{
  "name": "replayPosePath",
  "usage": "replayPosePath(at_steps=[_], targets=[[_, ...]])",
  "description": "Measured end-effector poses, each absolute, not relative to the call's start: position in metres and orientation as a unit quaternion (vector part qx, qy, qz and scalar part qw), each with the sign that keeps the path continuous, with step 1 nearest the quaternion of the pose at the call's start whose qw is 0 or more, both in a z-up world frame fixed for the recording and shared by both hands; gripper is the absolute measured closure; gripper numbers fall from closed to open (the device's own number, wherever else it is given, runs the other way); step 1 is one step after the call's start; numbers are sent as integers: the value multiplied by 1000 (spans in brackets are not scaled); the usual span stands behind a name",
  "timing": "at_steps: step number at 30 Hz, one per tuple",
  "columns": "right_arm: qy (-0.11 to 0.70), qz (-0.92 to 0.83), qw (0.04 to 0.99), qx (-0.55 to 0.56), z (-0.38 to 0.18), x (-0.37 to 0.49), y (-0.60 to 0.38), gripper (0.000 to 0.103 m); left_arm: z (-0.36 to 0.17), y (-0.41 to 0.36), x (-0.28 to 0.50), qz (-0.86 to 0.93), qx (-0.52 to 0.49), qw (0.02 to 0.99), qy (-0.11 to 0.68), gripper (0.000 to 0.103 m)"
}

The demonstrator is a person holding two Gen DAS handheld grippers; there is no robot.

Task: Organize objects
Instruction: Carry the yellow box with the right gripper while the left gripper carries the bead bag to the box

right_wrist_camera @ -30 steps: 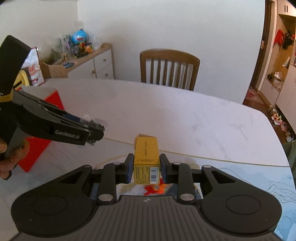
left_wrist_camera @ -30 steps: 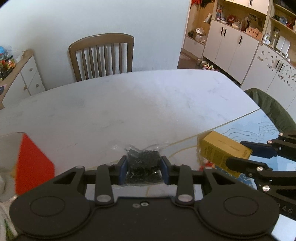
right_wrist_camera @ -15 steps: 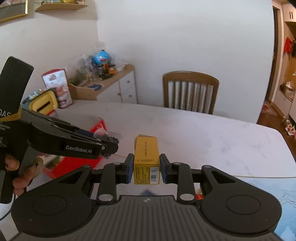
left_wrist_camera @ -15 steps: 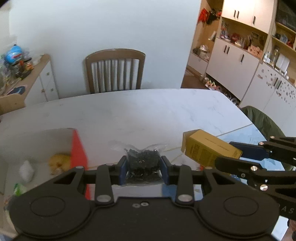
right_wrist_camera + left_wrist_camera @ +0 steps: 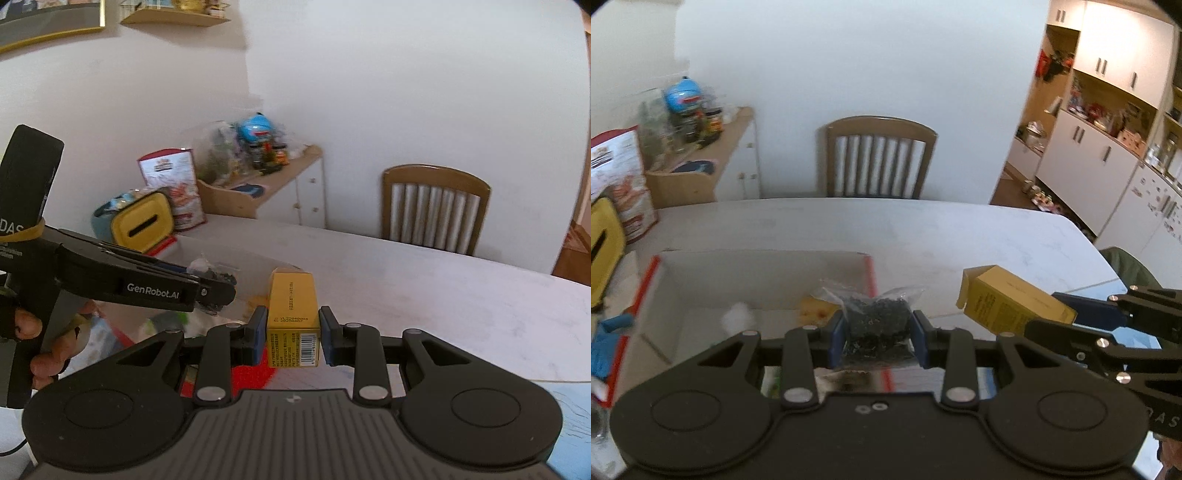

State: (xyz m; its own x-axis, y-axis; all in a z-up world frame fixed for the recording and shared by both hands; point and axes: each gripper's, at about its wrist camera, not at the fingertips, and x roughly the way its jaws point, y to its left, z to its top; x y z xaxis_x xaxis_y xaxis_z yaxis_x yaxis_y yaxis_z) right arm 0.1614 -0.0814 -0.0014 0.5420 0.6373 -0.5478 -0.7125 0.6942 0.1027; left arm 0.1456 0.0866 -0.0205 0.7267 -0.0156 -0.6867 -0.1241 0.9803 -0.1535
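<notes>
Blue pads of my left claw (image 5: 877,330) are clamped on a clear bag of small dark bits (image 5: 875,317), gripped at its lower half with the crinkled top sticking up past the fingertips. That bag hangs just over the near right part of an open box (image 5: 757,273), white inside with a red rim, so the box lies straight ahead and below; the left claw is the nearer of the two to it. My right claw (image 5: 291,334) is shut on a yellow carton (image 5: 293,310), its long axis running forward along the fingers, barcode end toward the camera. In the left view the carton (image 5: 1012,306) sits off to the right of the box's red edge, over bare table (image 5: 960,236), so it has farther to travel leftward. Inside the box I make out something white and fluffy (image 5: 738,319) and a yellowish thing (image 5: 816,308), too blurred to name.

Compared with a second ago, both claws have swung left: back then only a red corner of the box showed at the left edge, and now its whole opening lies under the bag, grips unchanged
</notes>
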Motion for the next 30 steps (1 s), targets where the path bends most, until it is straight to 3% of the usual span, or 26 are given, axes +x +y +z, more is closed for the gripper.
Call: replayPosePath(at_steps=[18, 30], targets=[[316, 418, 848, -77, -25, 160, 41, 74, -43, 195, 125, 83, -108, 910, 391, 67], [343, 412, 836, -119, -68, 175, 96, 74, -79, 225, 142, 93, -86, 897, 423, 67]])
